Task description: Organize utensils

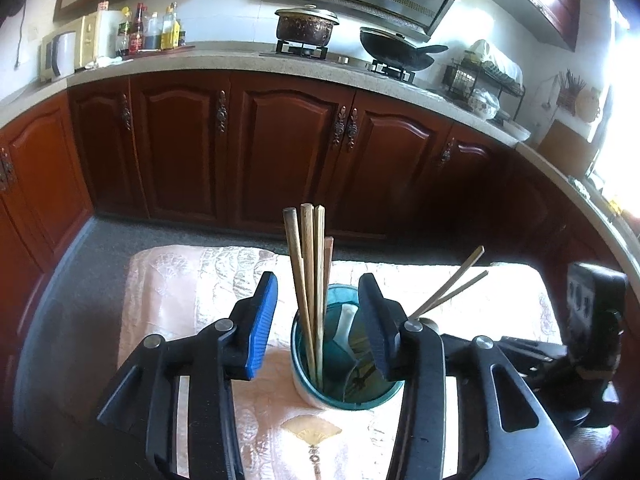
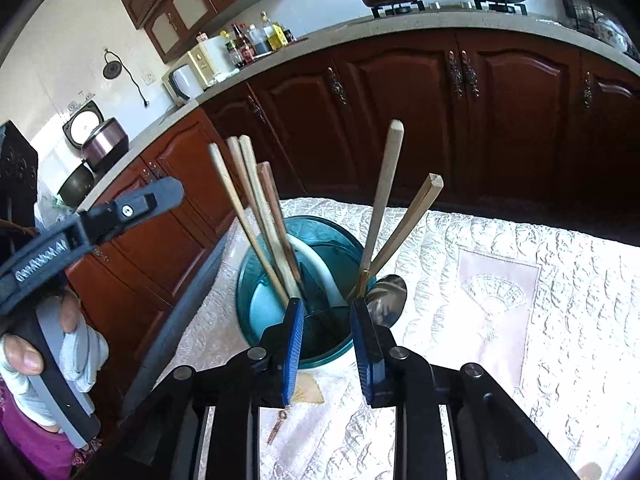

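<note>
A teal utensil cup (image 1: pixel 308 390) (image 2: pixel 256 300) stands on the pale embroidered cloth (image 1: pixel 168 300) (image 2: pixel 500 280). Several wooden chopsticks (image 1: pixel 308 280) (image 2: pixel 256 216) stand upright in it, beside a white spoon (image 1: pixel 344 328) (image 2: pixel 320 268). Another pair of chopsticks (image 2: pixel 400 224) (image 1: pixel 452 288) leans at the cup's right rim, next to a metal spoon (image 2: pixel 386 300). My left gripper (image 1: pixel 320 324) is open, its fingers either side of the cup, holding nothing. My right gripper (image 2: pixel 326 332) is open just short of the cup, empty.
Dark red cabinets (image 1: pixel 280 148) under a grey counter (image 1: pixel 224 60) ring the room. A pot (image 1: pixel 306 26) and a wok (image 1: pixel 396 50) sit on the stove. A small key (image 2: pixel 278 426) lies on the cloth below my right gripper.
</note>
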A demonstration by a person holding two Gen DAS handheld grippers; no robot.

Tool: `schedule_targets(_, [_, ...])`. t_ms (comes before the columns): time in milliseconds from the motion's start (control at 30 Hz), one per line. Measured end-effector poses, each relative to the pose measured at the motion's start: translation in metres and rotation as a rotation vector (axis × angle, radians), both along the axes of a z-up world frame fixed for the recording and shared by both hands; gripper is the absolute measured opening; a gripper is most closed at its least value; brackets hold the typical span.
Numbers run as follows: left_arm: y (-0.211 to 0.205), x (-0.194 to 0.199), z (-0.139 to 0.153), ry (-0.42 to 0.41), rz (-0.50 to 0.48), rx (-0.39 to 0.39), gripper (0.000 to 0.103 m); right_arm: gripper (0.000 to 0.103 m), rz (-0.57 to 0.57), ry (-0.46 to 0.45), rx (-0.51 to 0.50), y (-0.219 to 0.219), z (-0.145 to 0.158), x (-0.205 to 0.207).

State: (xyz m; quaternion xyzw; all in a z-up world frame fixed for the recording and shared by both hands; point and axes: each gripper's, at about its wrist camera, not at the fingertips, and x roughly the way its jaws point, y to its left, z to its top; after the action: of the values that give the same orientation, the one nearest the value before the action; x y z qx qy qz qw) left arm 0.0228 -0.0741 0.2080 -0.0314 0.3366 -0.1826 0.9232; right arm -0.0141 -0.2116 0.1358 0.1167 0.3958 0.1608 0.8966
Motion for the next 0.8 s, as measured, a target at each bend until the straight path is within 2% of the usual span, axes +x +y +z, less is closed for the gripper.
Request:
schedule_targets(100, [0.001,-0.011,0.0,-0.024,0.02,0.032,0.042,0.025,-0.01,-0.026,0.002,0.0,0.006,-0.011])
schedule_targets(200, [0.001,-0.023,-0.005,-0.031,0.037,0.053,0.042,0.034,-0.033,-0.051,-0.004,0.002,0.012,-0.023])
schedule_targets(500, [-0.006,-0.054,-0.025,-0.012,0.083,0.112,0.042,0.038,-0.098,-0.089,-0.048,0.009,0.02,-0.047])
schedule_targets(667, [-0.006,-0.068,-0.023,-0.016,0.111,0.116,0.042,0.04,-0.125,-0.1,-0.067,0.012,0.024,-0.058])
schedule_targets(800, [-0.008,-0.08,-0.018,-0.05,0.132,0.153,0.042,0.041,-0.133,-0.128,-0.083,0.016,0.031,-0.066])
